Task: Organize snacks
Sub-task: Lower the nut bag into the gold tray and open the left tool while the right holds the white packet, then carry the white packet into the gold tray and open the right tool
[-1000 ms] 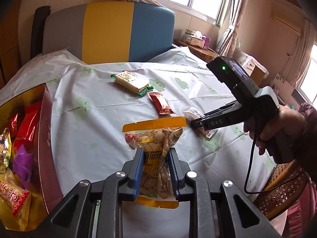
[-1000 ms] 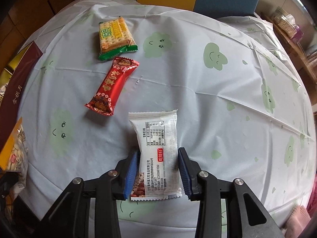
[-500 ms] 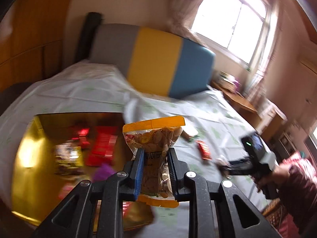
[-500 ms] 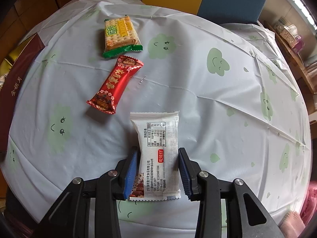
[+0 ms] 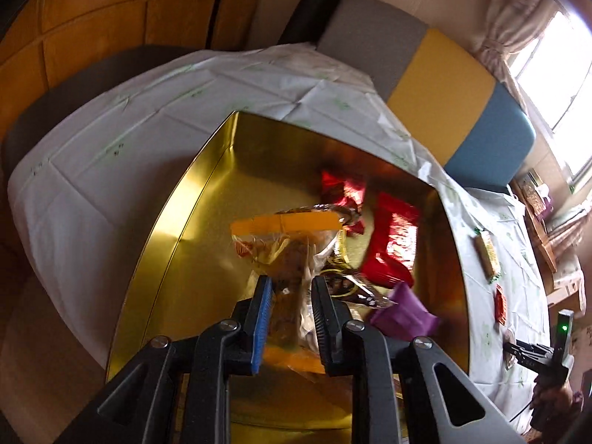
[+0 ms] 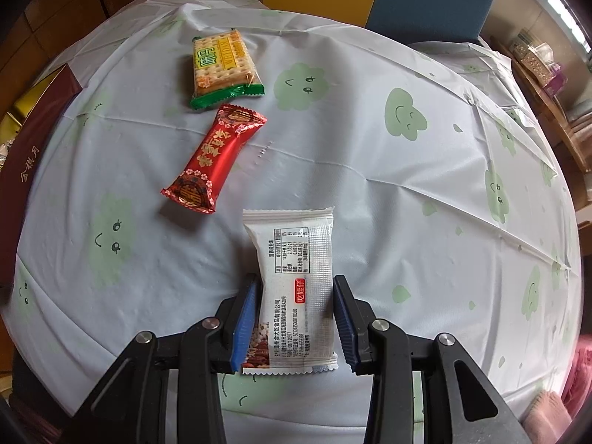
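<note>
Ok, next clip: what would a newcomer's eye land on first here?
Probably the shiny gold box, with the left gripper holding a clear nut bag over it. Next, the white packet between the right gripper's jaws, above the cloud-print tablecloth.

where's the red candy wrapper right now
In the right wrist view the red candy wrapper lies on the tablecloth, left of centre, between the cracker pack and the white snack packet.

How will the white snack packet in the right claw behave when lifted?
Probably light and fairly flat: the white snack packet is a thin sealed pouch. It may flop forward, since the right claw spans only its near end. Its glossy film looks slippery.
</note>
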The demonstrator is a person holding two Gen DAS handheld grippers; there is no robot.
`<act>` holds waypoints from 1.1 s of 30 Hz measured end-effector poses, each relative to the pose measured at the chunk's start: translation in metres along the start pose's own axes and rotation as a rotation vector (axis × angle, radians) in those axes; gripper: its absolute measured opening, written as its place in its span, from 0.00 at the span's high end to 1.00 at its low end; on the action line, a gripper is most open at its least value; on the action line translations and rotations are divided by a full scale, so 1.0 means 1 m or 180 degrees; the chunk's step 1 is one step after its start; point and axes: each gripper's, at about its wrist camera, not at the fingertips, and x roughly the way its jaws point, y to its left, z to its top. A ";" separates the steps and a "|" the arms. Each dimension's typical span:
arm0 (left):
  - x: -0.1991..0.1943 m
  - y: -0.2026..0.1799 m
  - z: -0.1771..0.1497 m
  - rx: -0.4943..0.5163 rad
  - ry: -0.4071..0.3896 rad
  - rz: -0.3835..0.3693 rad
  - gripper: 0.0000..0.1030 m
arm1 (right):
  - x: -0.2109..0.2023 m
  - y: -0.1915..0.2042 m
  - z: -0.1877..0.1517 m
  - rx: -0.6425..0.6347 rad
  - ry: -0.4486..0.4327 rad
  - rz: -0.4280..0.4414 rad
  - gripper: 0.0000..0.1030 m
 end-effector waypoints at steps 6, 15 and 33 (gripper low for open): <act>0.014 0.006 -0.002 -0.0031 0.0065 0.0111 0.79 | 0.000 0.000 0.000 -0.0002 0.0001 0.0001 0.61; -0.004 -0.004 -0.010 0.0148 -0.0136 0.0331 0.79 | 0.000 0.000 0.000 -0.0031 -0.0006 -0.0023 0.61; -0.051 -0.043 -0.051 0.0633 -0.0644 0.0552 0.76 | -0.003 0.007 -0.003 -0.0107 -0.0042 -0.0071 0.65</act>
